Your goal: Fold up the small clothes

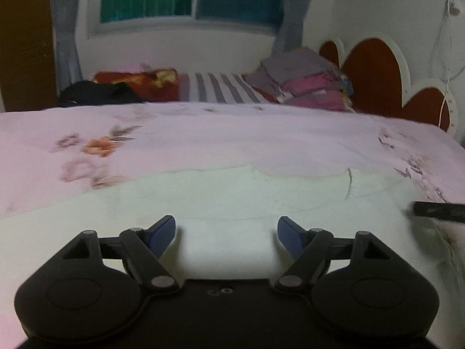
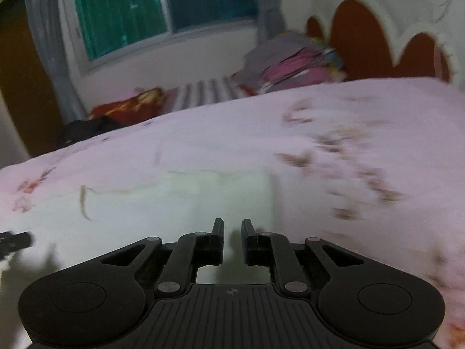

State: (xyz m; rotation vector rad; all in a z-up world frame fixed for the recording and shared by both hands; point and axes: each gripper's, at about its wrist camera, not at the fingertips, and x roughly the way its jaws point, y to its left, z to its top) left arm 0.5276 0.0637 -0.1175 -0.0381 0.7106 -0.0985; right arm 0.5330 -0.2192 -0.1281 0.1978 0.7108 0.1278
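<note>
Left wrist, pale garment (image 1: pixel 232 192) seemingly under open left gripper (image 1: pixel 226 232)

The bed (image 1: pixel 232 133), under its pink flowered cover, lies bare and open from about 10 o'clock round to 2 o'clock in the left wrist view, giving a hand-held gripper free passage ahead and to both sides. The pale garment (image 1: pixel 221 197) lies flat on it, no bar to passing over. At 3 o'clock the right hand-held gripper (image 1: pixel 438 210) pokes in, the one near obstacle. Far off at 1 o'clock a stack of folded clothes (image 1: pixel 308 84) sits before the headboard (image 1: pixel 375 78); at 11 o'clock lie a dark heap (image 1: pixel 96 93) and a red cushion (image 1: pixel 136 80), closing the far edge.
</note>
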